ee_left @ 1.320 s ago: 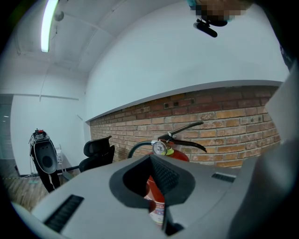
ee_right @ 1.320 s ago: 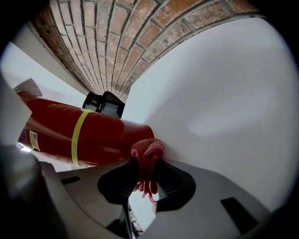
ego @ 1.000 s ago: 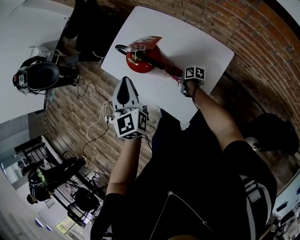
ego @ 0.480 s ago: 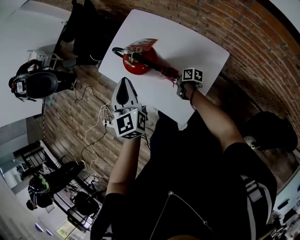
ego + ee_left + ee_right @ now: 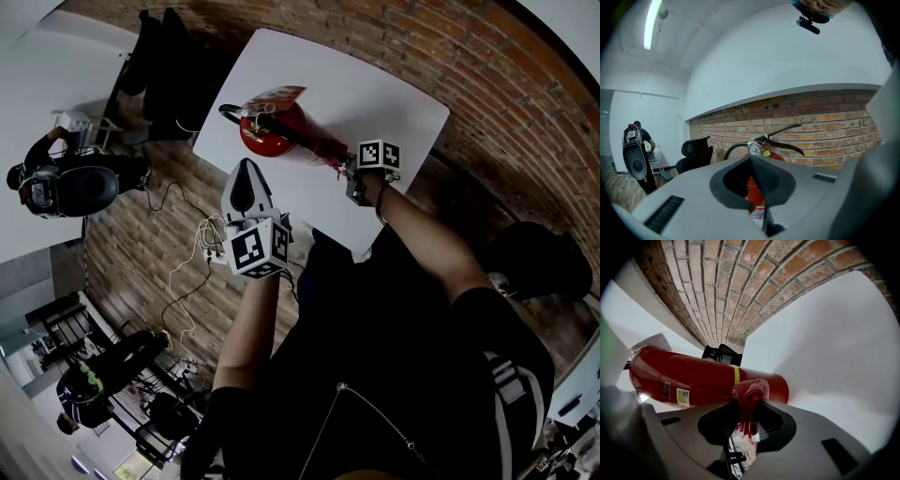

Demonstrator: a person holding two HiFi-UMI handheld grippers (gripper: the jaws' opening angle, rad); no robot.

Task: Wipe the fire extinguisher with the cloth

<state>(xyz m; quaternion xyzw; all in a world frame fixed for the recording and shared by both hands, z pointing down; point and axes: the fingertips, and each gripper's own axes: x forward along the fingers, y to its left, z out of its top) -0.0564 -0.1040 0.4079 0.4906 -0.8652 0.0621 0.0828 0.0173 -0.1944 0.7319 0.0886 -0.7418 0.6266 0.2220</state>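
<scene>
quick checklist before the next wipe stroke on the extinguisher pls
1. Cloth clamped in the right tool: ok.
2. Fire extinguisher upright on the table: ok.
3. Cloth pressed against the cylinder: cannot tell; it overlaps the lower body, but contact is not clear.
4. Left tool steadying the extinguisher: not ok; it is shut, empty and held off the table's near edge.
5. Cloth away from the valve and hose at the top: ok.
</scene>
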